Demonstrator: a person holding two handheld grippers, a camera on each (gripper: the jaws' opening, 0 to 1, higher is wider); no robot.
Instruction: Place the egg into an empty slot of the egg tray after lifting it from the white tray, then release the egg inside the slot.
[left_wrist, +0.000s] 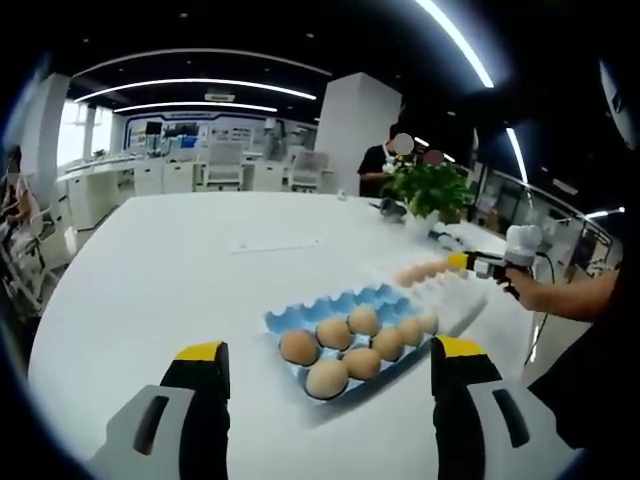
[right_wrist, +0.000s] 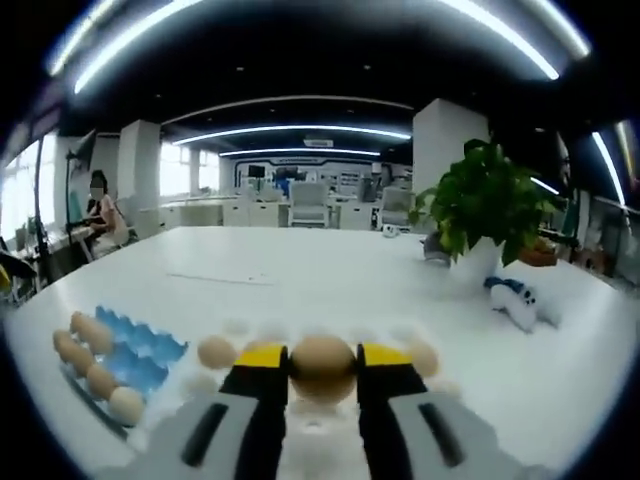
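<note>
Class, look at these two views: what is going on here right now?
A person is moving eggs from a white tray to a blue egg tray on a white table. The right hand-held gripper has its jaws closed around an egg over the white tray; the left gripper view shows it out at the white tray too. The left hand-held gripper hangs open and empty near the blue tray, which holds several eggs and has empty slots along its far side.

L view looks across blue egg tray (left_wrist: 350, 335); R view close, low over white tray (right_wrist: 320, 425).
</note>
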